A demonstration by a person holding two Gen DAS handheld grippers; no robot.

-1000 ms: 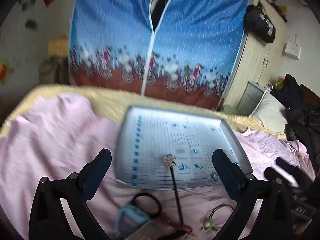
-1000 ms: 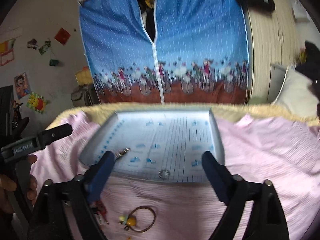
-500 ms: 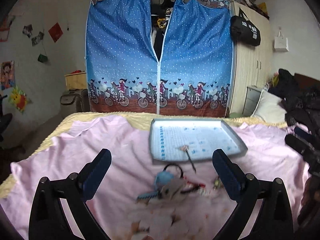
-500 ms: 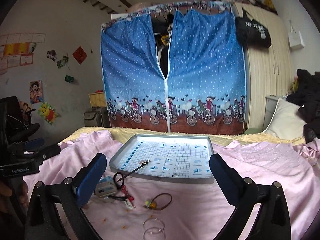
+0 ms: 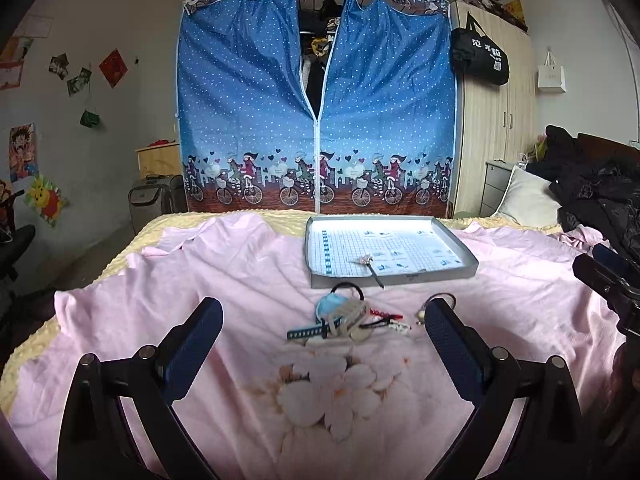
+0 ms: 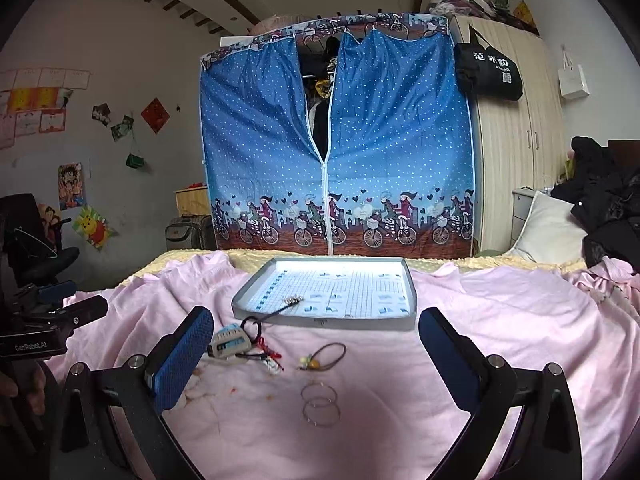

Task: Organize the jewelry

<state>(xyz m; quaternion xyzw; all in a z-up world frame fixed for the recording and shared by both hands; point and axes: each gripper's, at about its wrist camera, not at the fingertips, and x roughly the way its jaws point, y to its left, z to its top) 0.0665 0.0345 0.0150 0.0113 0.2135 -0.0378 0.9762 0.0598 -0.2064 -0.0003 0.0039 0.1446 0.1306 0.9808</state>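
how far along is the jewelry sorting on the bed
Barely started. Done: only the hairpin lies on the tray, its stick hanging over the front rim. In hand: nothing; the left hand-held gripper and right hand-held gripper are both open and empty. Left: the two silver rings, the beaded bracelet and the tangled keychain pile on the pink sheet.

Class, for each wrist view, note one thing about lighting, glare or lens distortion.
Left wrist: the tray floor glares white at its far edge; the wardrobe bows from fisheye. Right wrist: same glare on the tray; dark vignette fills the corners.
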